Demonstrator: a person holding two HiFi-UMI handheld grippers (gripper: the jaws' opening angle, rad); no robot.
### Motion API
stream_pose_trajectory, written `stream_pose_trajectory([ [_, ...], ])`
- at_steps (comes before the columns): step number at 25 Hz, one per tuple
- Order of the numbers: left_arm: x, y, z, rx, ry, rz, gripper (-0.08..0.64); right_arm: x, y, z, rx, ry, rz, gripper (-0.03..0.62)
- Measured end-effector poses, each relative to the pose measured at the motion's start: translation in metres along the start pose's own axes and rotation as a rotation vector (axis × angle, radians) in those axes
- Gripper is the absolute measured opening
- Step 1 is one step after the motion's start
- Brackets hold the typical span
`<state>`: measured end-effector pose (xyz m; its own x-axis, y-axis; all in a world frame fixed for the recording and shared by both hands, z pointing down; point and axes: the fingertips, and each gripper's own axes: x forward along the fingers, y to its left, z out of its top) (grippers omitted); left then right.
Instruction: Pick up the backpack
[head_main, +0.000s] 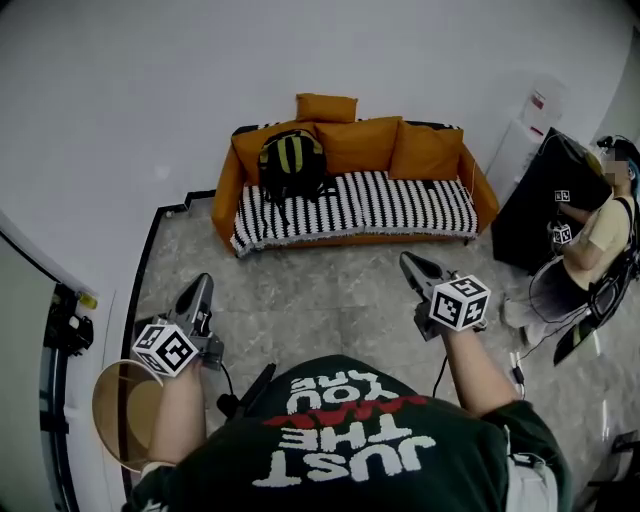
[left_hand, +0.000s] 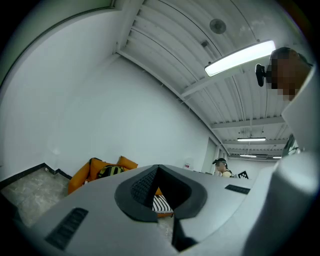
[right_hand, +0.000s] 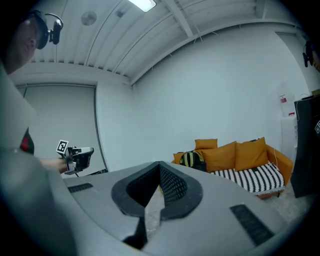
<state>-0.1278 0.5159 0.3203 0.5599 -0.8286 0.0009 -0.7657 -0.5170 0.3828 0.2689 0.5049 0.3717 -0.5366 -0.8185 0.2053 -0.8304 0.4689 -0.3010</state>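
Observation:
A black backpack with yellow stripes (head_main: 291, 163) stands upright at the left end of an orange sofa (head_main: 226, 195), leaning on its back cushions. It also shows in the left gripper view as the backpack (left_hand: 111, 171) and in the right gripper view as the backpack (right_hand: 192, 159). My left gripper (head_main: 203, 288) and right gripper (head_main: 411, 264) hang in the air over the marble floor, well short of the sofa. Both point toward it. The left gripper (left_hand: 159, 169) and the right gripper (right_hand: 160, 165) each have their jaws together with nothing between them.
A striped cover (head_main: 370, 203) lies over the sofa seat. A second person (head_main: 600, 235) sits at the right beside a black case (head_main: 545, 195). A round wooden stool (head_main: 120, 410) is at my lower left, with a black stand (head_main: 62, 325) by the wall.

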Motion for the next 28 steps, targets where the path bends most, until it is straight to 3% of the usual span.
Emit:
stream_pose_trajectory([
  [10,0.023,-0.027,-0.012,-0.012,0.027,0.022,0.002,-0.009,-0.029,-0.003,0.013,0.002,0.032,0.031],
  [16,0.040,-0.022,-0.021,-0.017,0.045,0.035,0.002,0.004,-0.050,-0.017,0.045,0.024,0.036,0.031],
  [21,0.059,0.026,-0.024,-0.052,0.047,0.033,0.002,0.048,-0.054,-0.019,0.036,0.051,0.021,0.031],
  [28,0.132,0.151,-0.016,-0.101,0.057,-0.032,0.002,0.166,-0.061,-0.004,0.011,0.052,-0.042,0.031],
])
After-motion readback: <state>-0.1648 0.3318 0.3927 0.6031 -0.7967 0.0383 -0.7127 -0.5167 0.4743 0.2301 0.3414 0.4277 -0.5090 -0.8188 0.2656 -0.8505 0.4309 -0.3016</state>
